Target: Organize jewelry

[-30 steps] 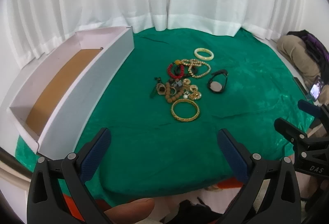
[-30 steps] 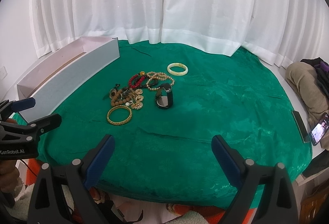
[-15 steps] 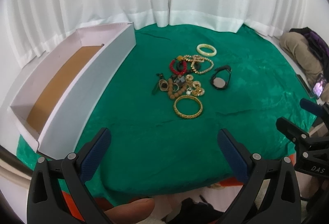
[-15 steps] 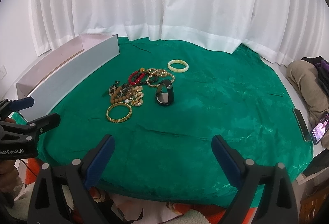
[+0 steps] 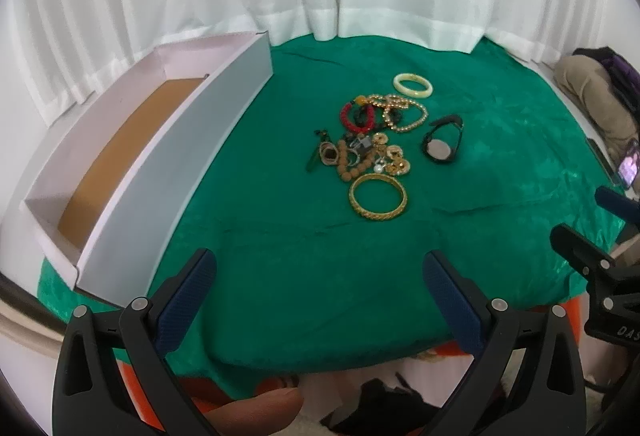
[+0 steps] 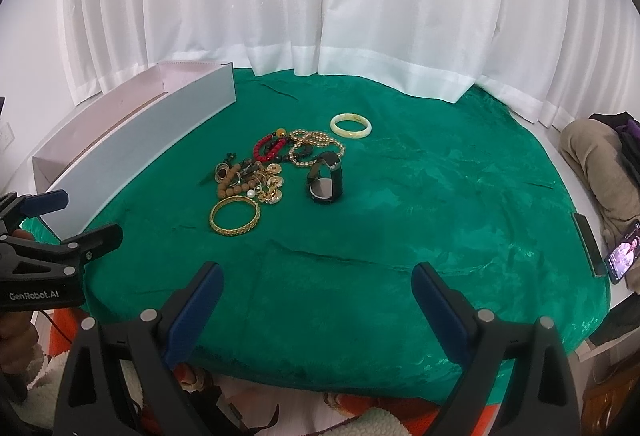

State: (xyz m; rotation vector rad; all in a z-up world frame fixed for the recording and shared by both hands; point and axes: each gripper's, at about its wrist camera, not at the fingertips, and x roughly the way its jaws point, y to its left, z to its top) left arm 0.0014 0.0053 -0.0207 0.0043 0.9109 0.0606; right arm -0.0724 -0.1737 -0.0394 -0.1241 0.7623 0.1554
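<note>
A heap of jewelry lies mid-table on the green cloth: a gold bangle [image 5: 378, 197] [image 6: 235, 215], a pale jade bangle [image 5: 413, 85] [image 6: 351, 125], a red bead bracelet [image 5: 357, 115] [image 6: 270, 147], a pearl-gold necklace [image 5: 404, 111] [image 6: 316, 147], brown beads and gold earrings [image 5: 368, 159] [image 6: 252, 181], and a black watch [image 5: 442, 145] [image 6: 325, 183]. A white open box [image 5: 168, 163] [image 6: 132, 139] with a brown floor stands at the left. My left gripper [image 5: 320, 288] and right gripper [image 6: 318, 300] are both open and empty above the table's near edge.
The green cloth [image 5: 304, 256] [image 6: 440, 203] covers a round table. White curtains [image 6: 320, 15] hang behind. Clothes [image 6: 600, 163] and a lit phone [image 6: 622, 256] lie at the right. The other gripper shows at each view's side.
Both grippers have moved forward toward the table, so the jewelry appears slightly closer. Nothing on the table has moved.
</note>
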